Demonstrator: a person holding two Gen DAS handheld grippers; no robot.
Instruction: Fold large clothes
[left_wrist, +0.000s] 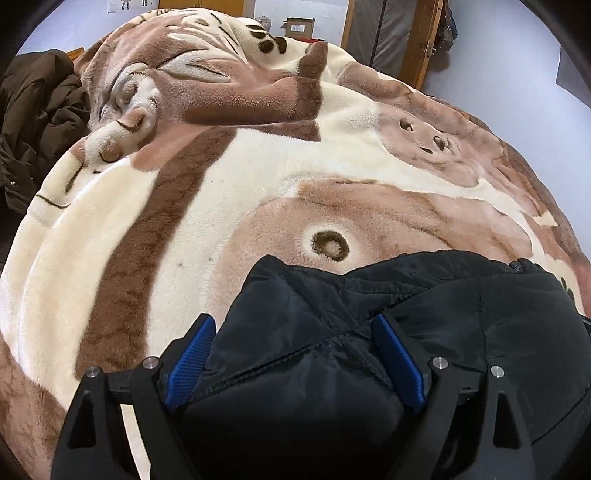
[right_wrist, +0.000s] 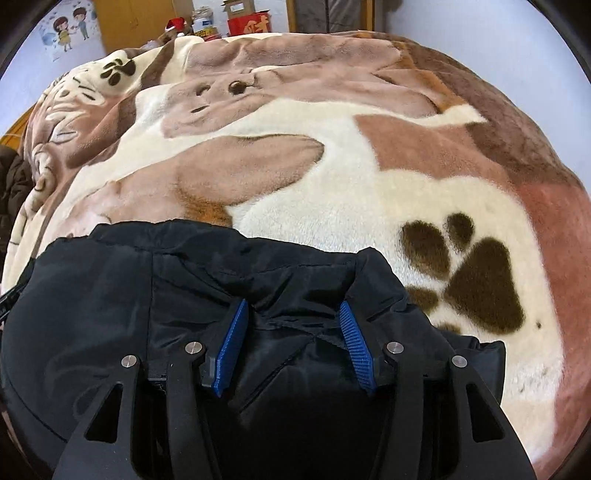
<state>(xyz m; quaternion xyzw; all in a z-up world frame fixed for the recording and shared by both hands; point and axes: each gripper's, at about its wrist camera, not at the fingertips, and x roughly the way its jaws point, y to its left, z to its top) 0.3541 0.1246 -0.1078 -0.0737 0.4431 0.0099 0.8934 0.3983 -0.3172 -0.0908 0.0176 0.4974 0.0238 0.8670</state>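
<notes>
A black padded jacket (left_wrist: 424, 325) lies on a plush bed blanket (left_wrist: 258, 177), at the near edge in both views (right_wrist: 147, 302). My left gripper (left_wrist: 295, 332) stands open with its blue pads on either side of a bunched part of the jacket, the fabric filling the gap between them. My right gripper (right_wrist: 293, 317) is also open, its blue pads apart around another bunched part of the jacket. Neither pair of pads visibly pinches the fabric. The jacket's near side is hidden under both grippers.
The cream and brown blanket (right_wrist: 332, 166) with paw prints covers the whole bed. A dark brown coat (left_wrist: 33, 122) is heaped at the bed's left side. Boxes (right_wrist: 247, 18), a wooden cabinet (right_wrist: 140, 18) and a door frame (left_wrist: 424, 37) stand beyond the far edge.
</notes>
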